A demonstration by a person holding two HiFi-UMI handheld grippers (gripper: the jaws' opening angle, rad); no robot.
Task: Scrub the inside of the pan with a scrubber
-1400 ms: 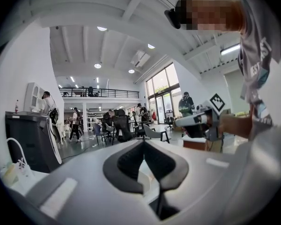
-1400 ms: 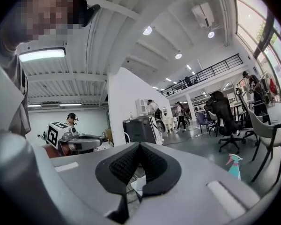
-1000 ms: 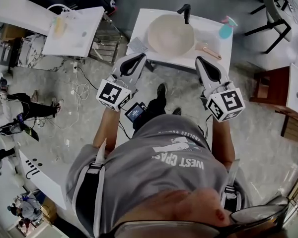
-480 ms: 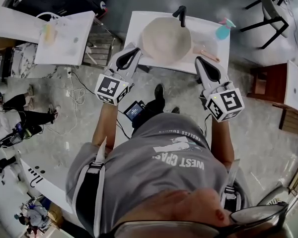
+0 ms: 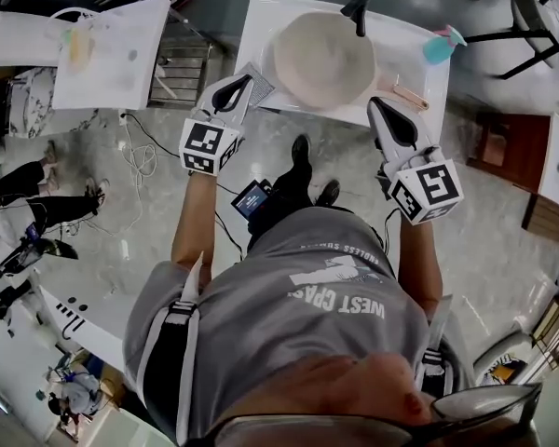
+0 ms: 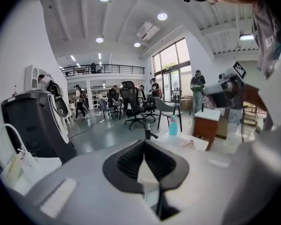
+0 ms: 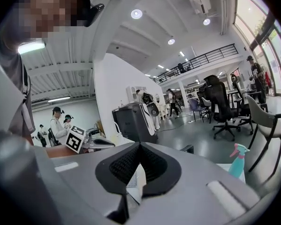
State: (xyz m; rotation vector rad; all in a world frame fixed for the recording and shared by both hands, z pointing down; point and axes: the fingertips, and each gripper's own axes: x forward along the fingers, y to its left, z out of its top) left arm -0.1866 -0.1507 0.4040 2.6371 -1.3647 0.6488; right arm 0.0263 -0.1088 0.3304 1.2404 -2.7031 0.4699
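Nearest, the left gripper and right gripper both have jaws shut tight and empty, at the worktop's near edge, the left beside a mesh pad. Beyond, between them, sits the pan. The pink item right of it may be the scrubber.

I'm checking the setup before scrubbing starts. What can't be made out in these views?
- Head view: the pan is too small and pale to show any dirt inside.
- Head view: the pink tool beside it is too small to confirm as a scrubber.
- Head view: the grey square is partly covered by the left gripper.
- Right gripper view: the right gripper hides the pan's bowl behind its own body.
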